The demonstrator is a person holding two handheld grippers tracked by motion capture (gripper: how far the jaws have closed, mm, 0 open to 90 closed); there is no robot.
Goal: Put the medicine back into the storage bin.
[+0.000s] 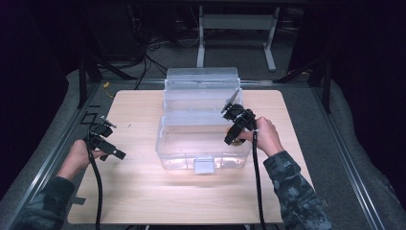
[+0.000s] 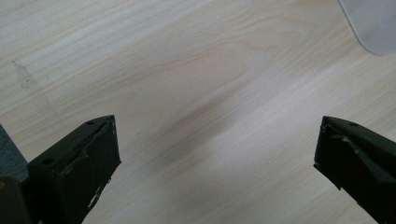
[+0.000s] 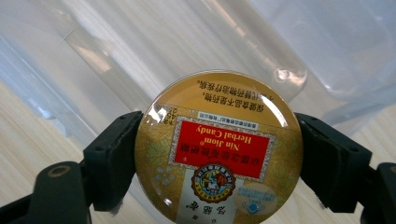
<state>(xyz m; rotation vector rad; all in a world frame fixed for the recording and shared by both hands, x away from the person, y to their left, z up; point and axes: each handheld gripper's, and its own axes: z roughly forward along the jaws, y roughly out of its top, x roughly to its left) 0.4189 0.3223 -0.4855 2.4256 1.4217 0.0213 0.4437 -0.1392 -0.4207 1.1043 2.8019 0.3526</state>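
A round gold candy tin (image 3: 218,149) with a red label sits clamped between the two black jaws of my right gripper (image 3: 218,156), which is shut on it. In the high view that right gripper (image 1: 234,138) hangs over the right rim of a clear plastic box (image 1: 203,122) with its lid raised at the back, and the gold tin (image 1: 233,141) peeks out under it. My left gripper (image 1: 111,149) hovers over the table's left side, jaws wide apart. In the left gripper view its fingers (image 2: 74,168) frame bare wood.
The light wooden table (image 1: 143,191) carries the clear box at its middle. A corner of the box (image 2: 373,23) shows in the left gripper view. Dark floor, cables and a white frame (image 1: 237,28) lie beyond the far edge.
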